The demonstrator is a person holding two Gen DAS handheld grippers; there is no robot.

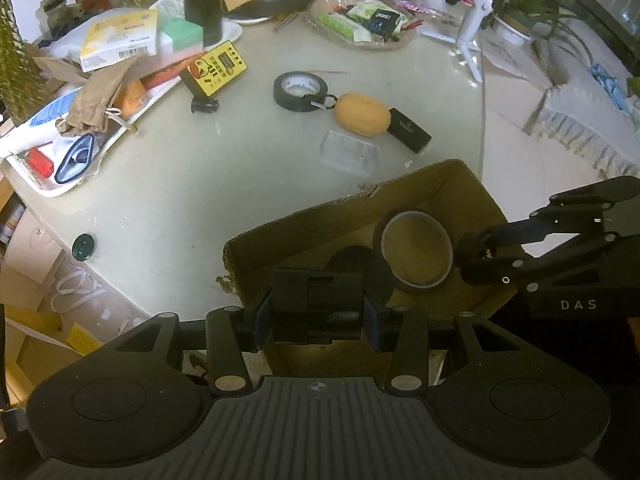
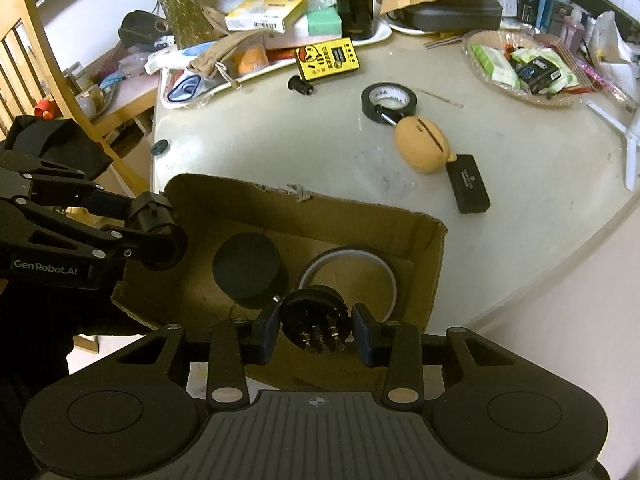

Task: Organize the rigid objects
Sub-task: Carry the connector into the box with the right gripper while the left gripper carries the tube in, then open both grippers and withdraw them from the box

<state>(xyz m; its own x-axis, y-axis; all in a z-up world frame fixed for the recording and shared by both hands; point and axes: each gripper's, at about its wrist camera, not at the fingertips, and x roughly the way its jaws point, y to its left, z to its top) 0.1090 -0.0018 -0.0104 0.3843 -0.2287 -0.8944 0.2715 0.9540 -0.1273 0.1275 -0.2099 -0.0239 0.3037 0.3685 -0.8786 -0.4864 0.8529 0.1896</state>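
Observation:
My left gripper (image 1: 318,316) is shut on a black blocky part (image 1: 316,300), held over the near wall of an open cardboard box (image 1: 304,232). In the right wrist view my right gripper (image 2: 316,330) is shut on a round black plug with metal pins (image 2: 314,314), also above the box (image 2: 424,256). Inside the box lie a brown tape ring (image 2: 386,276) and a black round puck (image 2: 248,270). Each gripper shows in the other's view: the right one (image 1: 480,258) at the box's right side, the left one (image 2: 160,236) at its left corner.
On the pale table beyond the box lie a black tape roll (image 1: 300,90), an orange egg-shaped pouch (image 1: 362,114), a small black case (image 1: 410,130), a clear plastic lid (image 1: 350,152), a yellow device (image 1: 216,66) and a green button (image 1: 83,246). Cluttered trays line the back; a wooden chair (image 2: 36,76) stands left.

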